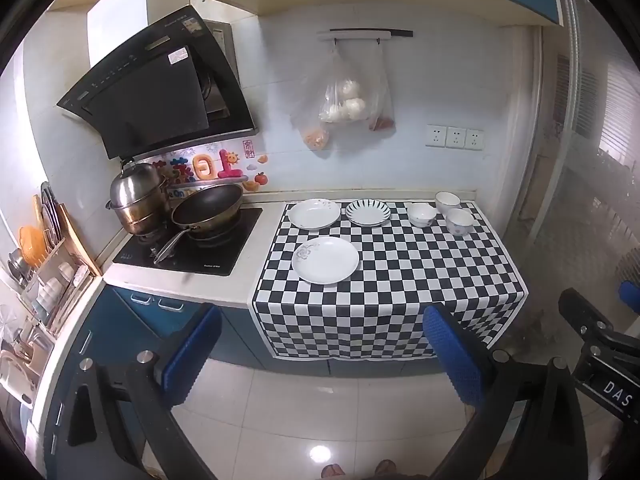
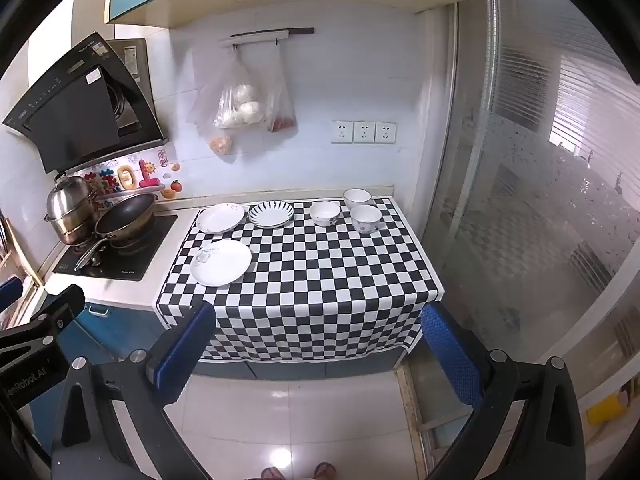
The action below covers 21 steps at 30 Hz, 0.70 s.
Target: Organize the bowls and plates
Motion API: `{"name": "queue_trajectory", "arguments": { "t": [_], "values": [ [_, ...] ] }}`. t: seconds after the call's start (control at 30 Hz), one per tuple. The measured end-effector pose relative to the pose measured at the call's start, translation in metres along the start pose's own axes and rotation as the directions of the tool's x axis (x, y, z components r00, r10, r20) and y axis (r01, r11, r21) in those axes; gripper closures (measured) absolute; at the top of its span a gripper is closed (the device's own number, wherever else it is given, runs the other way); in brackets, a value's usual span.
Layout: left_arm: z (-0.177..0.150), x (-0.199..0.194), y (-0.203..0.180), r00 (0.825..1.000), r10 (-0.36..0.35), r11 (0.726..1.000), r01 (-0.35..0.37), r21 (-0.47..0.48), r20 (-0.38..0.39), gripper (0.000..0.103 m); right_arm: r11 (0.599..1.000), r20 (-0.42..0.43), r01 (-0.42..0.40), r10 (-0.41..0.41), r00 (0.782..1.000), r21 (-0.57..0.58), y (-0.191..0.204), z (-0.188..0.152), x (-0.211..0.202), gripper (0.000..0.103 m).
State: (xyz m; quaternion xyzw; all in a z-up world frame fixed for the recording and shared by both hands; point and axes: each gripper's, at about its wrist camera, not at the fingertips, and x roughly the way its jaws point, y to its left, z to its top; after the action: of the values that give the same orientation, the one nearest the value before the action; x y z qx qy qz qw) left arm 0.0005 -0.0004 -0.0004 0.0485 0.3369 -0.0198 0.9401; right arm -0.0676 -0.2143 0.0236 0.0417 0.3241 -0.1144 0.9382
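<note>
Both claws hang above the floor in front of the worktop, well back from the dishes. The left claw has its blue fingers spread wide with nothing between them; the right claw is spread the same way and holds nothing.

A checked cloth covers the right part of the worktop and drapes over its front edge. Three plates lie on it: a large white plate nearest the front, a second white plate behind it, and a striped plate just beside that one. To the right, three bowls sit close together: one bowl toward the middle, one at the back, and one nearer the front.

Left of the cloth, a frying pan and a steel pot stand on the stove.
</note>
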Motion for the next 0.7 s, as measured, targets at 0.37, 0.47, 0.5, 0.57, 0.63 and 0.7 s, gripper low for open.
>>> {"name": "queue_trajectory", "arguments": {
  "t": [0.37,0.47,0.5,0.57,0.63,0.7],
  "values": [
    [0.0065,-0.0065,-0.0032,1.0,0.004,1.0,-0.005,0.003,0.015,0.0,1.0,0.01,-0.001,0.001,1.0,0.001,-0.0038,0.0057,-0.004,0.0],
    [0.005,-0.0069,-0.0022,1.0,0.004,1.0,-0.004,0.002,0.019,0.0,1.0,0.019,0.003,-0.003,1.0,0.003,-0.003,-0.0006,-0.0023,0.0],
    [0.0052,-0.0072,-0.0024,1.0,0.004,1.0,-0.004,0.003,0.019,0.001,1.0,0.019,0.003,-0.003,1.0,0.003,-0.003,-0.0008,-0.0021,0.0],
    [0.0054,-0.0068,-0.0024,1.0,0.004,1.0,-0.004,0.002,0.018,0.001,1.0,0.016,0.002,-0.002,1.0,0.003,-0.0032,-0.0008,-0.002,0.0],
    [0.0052,-0.0072,-0.0027,1.0,0.003,1.0,-0.003,0.002,0.018,0.001,1.0,0.015,0.0,0.0,1.0,0.004,-0.0042,-0.0003,-0.0026,0.0],
    [0.0063,-0.0081,-0.0044,1.0,0.003,1.0,-0.003,0.003,0.018,0.001,1.0,0.015,0.003,-0.003,1.0,0.002,-0.0045,-0.0005,-0.0023,0.0]
  ]
}}
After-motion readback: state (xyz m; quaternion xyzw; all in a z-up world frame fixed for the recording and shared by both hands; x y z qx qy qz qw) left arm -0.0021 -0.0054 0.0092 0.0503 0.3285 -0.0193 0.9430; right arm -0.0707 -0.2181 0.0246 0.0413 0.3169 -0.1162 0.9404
